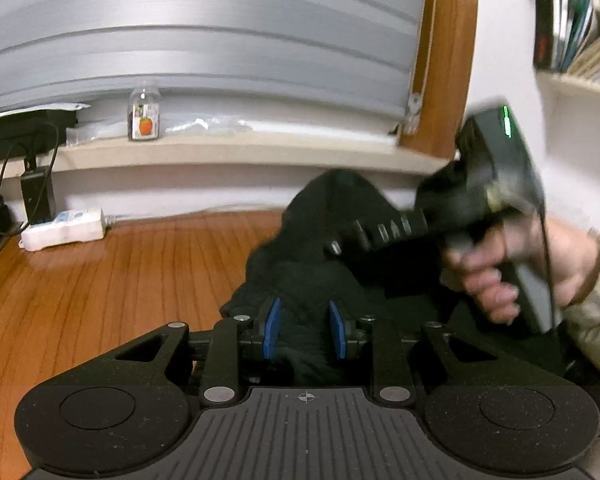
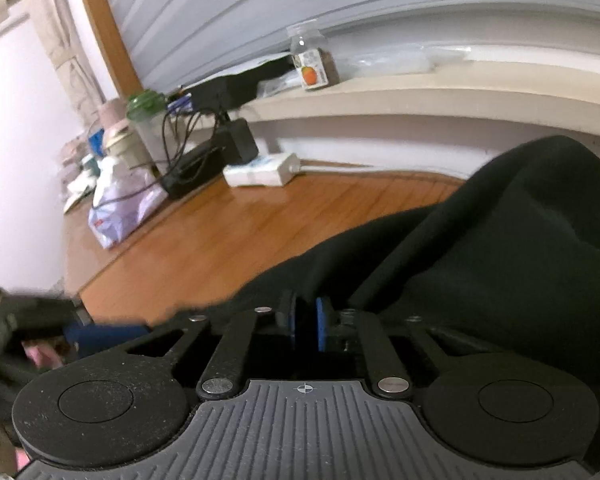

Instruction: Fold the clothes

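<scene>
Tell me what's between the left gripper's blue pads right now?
Black garment fabric lies between the left gripper pads, which stand apart around it; the left wrist view shows this.

The right gripper is smeared by motion blur at right; the black garment is cut off at the lower right edge.

You face a wooden tabletop below a pale window ledge and grey roller shutter, a wooden frame and bookshelf to your right.
</scene>
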`<action>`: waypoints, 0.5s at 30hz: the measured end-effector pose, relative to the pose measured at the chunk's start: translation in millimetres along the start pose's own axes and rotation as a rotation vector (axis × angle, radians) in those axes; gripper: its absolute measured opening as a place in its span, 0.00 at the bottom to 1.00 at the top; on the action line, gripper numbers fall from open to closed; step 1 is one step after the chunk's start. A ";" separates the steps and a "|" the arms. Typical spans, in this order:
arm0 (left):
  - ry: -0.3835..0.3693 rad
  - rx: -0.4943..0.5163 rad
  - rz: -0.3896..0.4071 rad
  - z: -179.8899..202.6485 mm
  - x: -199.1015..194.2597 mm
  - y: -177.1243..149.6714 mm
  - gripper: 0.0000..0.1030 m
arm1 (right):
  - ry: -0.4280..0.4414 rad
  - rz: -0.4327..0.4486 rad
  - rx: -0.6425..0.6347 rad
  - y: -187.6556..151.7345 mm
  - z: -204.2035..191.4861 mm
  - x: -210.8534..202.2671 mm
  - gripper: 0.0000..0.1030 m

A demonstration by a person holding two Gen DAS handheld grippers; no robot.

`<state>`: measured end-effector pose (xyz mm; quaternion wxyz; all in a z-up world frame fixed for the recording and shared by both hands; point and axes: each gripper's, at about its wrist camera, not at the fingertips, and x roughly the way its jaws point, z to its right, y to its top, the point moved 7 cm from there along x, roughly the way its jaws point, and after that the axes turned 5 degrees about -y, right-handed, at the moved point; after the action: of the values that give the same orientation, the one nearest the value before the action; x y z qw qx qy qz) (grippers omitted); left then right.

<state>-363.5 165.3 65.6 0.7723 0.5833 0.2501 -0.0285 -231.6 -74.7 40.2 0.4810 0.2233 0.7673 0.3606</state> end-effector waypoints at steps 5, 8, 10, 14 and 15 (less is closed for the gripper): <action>0.087 -0.016 0.020 -37.1 -12.1 18.8 0.27 | -0.010 0.001 -0.018 -11.7 6.5 -8.6 0.06; 0.118 -0.032 -0.028 -59.7 -0.5 18.3 0.27 | -0.020 0.012 -0.038 -14.2 4.2 -9.4 0.06; 0.120 0.009 -0.074 -65.8 11.4 13.6 0.27 | -0.027 0.017 -0.051 -16.8 3.0 -10.8 0.06; -0.029 0.056 -0.151 -56.5 27.5 3.8 0.27 | -0.027 0.017 -0.055 -24.4 6.6 -21.4 0.06; -0.085 0.066 -0.159 -49.7 30.5 3.4 0.27 | -0.024 0.015 -0.048 -26.2 8.9 -23.6 0.06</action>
<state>-353.3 219.4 46.1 0.7578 0.5850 0.2616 -0.1225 -213.2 -104.6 31.2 0.4927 0.2216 0.7509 0.3798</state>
